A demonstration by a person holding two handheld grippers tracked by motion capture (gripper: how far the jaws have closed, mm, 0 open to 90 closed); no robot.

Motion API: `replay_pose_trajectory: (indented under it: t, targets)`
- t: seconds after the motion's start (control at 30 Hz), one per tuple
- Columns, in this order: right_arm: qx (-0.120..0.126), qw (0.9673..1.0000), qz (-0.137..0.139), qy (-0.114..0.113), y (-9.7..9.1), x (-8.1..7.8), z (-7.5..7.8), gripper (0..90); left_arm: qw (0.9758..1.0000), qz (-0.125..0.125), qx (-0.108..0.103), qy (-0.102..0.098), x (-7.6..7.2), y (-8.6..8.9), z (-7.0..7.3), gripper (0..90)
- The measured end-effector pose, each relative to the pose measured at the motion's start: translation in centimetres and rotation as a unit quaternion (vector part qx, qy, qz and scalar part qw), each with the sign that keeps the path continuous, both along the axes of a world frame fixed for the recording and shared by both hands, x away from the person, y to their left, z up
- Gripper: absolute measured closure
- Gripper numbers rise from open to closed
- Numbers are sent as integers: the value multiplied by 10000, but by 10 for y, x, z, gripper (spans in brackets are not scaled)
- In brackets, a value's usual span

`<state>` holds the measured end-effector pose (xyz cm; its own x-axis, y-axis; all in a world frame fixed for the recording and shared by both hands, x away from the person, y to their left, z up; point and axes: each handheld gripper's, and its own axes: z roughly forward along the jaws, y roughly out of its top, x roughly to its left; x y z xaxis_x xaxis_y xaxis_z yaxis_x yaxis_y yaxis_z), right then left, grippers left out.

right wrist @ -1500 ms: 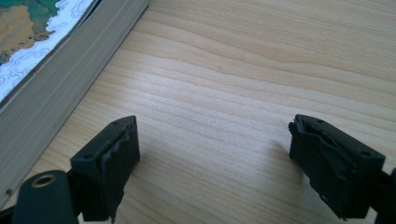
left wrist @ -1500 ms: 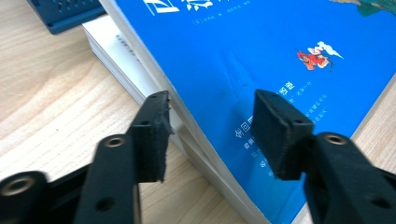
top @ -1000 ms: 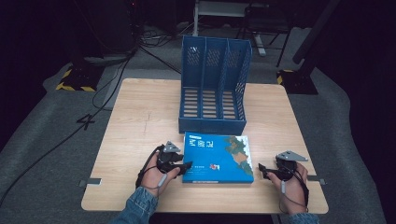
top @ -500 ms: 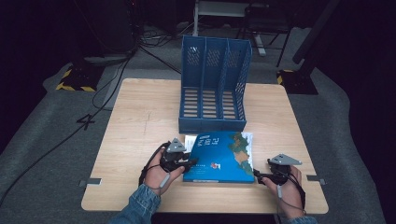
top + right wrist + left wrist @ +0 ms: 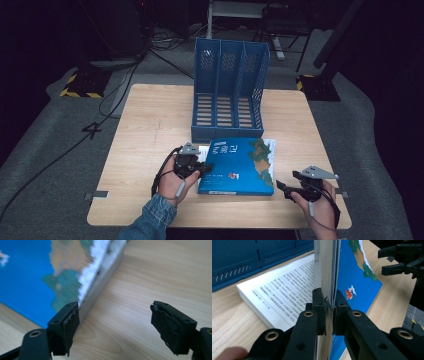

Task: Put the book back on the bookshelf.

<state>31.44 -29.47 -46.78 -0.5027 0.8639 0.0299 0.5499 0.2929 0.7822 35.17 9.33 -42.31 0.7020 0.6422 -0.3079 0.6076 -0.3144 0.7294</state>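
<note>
Since the earlier frames the left gripper [image 5: 202, 170] has closed its jaws on the front cover and first pages of the book [image 5: 240, 162] and raised them, so the book has shifted and now lies slightly askew; the right gripper [image 5: 281, 188] has drawn in toward the book's corner with its jaws closing a little. In the high view the book lies at the near middle of the table [image 5: 145, 130], directly at 6 o'clock from the blue file rack [image 5: 227, 95] and almost touching its base. The left hand [image 5: 175, 182] comes in from 7 o'clock, forearm in a denim sleeve [image 5: 150, 220], the gripper pointing toward 3 o'clock at the book's left edge. In the left gripper view its jaws are pinched tight on the lifted cover [image 5: 352, 272] and a thin sheaf of pages [image 5: 325, 267], which stand on edge between the pads, with an open printed page [image 5: 284, 292] lying flat at 9 o'clock. The right hand [image 5: 317, 205] sits at 4 o'clock from the book, the gripper pointing toward 9 o'clock, just off the book's near right corner. In the right gripper view its jaws stand fairly wide with nothing between them, the left pad just beside the book's corner [image 5: 100, 282], bare wood under the gap.
</note>
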Motion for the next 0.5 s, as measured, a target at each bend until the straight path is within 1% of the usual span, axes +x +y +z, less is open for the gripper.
replay_pose_trajectory:
  t: [0.03,0.07,0.13,0.17,0.23,0.27,0.33,0.37,0.4,0.43,0.5]
  targets:
    - [-34,9999,80,-107,4,-2,3,210,10000,-10,-15,-1,0,-1,3,836]
    - [-34,9999,80,-107,4,-2,3,210,10000,-10,-15,-1,0,-1,3,836]
    - [-57,9992,303,-268,15,-5,8,219,10000,-36,-38,20,1,-3,8,836]
    - [-36,9988,402,-267,20,-5,9,218,10000,-41,-43,19,2,-4,9,836]
    - [21,9984,504,-258,26,-4,10,213,10000,-43,-32,28,3,-6,14,836]
    - [51,9979,565,-298,30,-4,12,207,10000,-51,-15,26,3,-7,16,836]
    - [30,9972,648,-361,38,-5,15,195,10000,-47,-6,31,4,-9,20,836]
    - [16,9953,846,-479,50,-7,19,176,10000,-62,4,16,5,-10,22,836]
    - [-13,9938,967,-541,57,-7,20,175,10000,-51,10,20,6,-11,24,837]
    - [-13,9938,967,-541,57,-7,20,175,10000,-70,23,25,7,-12,26,837]
    - [-92,9906,1216,-613,75,-8,21,174,9999,-93,45,-6,8,-14,30,837]
